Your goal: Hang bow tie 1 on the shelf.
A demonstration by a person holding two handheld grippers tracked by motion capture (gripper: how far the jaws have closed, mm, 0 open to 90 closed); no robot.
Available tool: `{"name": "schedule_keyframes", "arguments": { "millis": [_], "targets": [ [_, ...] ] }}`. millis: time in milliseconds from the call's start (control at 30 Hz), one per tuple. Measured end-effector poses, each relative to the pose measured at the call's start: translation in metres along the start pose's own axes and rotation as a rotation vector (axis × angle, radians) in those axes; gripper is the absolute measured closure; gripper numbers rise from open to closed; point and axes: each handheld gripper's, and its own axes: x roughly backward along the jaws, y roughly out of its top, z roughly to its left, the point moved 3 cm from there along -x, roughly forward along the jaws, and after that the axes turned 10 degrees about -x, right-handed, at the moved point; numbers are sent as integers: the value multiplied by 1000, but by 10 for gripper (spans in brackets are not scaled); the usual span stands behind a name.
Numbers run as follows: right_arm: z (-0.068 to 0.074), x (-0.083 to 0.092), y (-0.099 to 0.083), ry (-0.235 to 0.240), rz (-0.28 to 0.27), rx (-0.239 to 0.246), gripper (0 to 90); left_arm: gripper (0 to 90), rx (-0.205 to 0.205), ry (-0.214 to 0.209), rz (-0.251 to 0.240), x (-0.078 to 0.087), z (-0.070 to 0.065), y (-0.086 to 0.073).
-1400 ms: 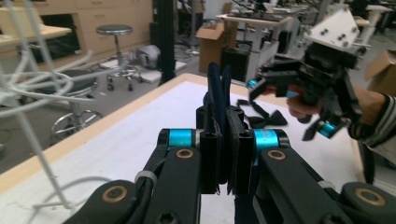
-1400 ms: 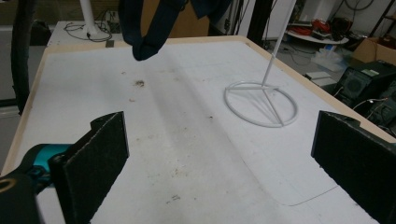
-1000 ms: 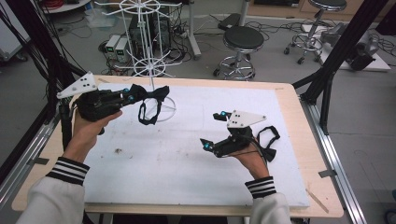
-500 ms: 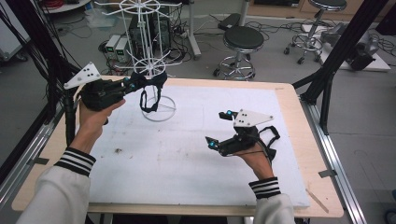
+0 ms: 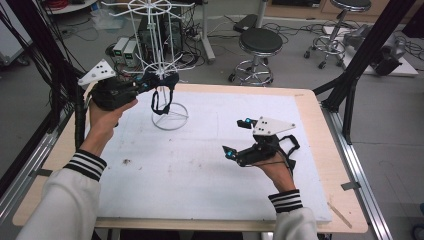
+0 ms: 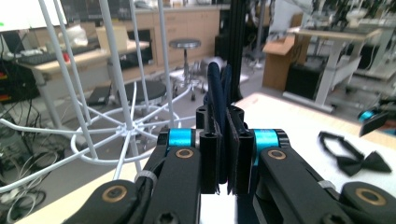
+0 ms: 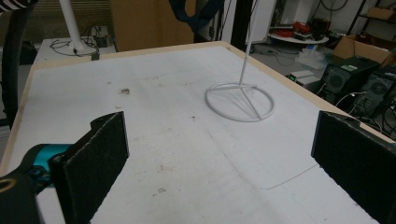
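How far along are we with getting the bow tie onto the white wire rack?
Picked up: the left gripper is shut on a dark bow tie, held at the rack's lower ring. Not yet hooked. A second bow tie lies on the table near the open right gripper.

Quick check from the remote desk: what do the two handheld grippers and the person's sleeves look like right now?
Both are black pistol-style tools. The left gripper and right gripper each carry a pale grey three-cornered plate with dark dots on top, and bright blue accents near the jaws. The jaws are flat black pads. A ribbed black cable trails from the left one. The sleeves are white with black-and-white striped cuffs.
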Motion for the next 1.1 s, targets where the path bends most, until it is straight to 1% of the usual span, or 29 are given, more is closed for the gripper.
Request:
{"name": "schedule_keyframes", "arguments": {
  "millis": [67,133,200,333,367,533,633,733,767,867,1000,1067,1100],
  "targets": [
    [0,0,0,0,1,-4,33,851,0,-2,16,-2,1,-1],
    [0,1,0,1,2,-8,33,851,-3,6,35,-4,3,-2],
    [-1,2,-1,-2,1,-3,33,851,-5,14,44,-4,4,-3],
    [-1,2,-1,5,-1,-5,33,851,-9,33,57,-5,7,-4],
    [-1,2,-1,4,-1,-4,34,852,-5,34,57,-5,8,-4],
    [-1,1,-1,2,2,-5,34,851,-17,42,66,-7,9,-4],
    [-1,1,-1,0,4,-7,33,851,-21,38,74,-9,10,-3],
    [-1,1,-1,0,6,-7,33,850,-36,29,83,-10,8,-1],
    [-2,0,-1,0,6,-4,33,851,-40,21,86,-10,8,-1],
    [-2,0,-1,2,6,-6,34,849,-31,11,95,-11,8,-2],
    [-2,-1,-1,4,10,-5,33,832,-9,18,106,-13,10,-3],
    [-1,-1,-2,4,12,-9,33,824,-8,19,118,-13,11,-3],
    [-2,-1,-2,4,11,-10,33,815,-8,28,120,-14,11,-3]
  ]
}}
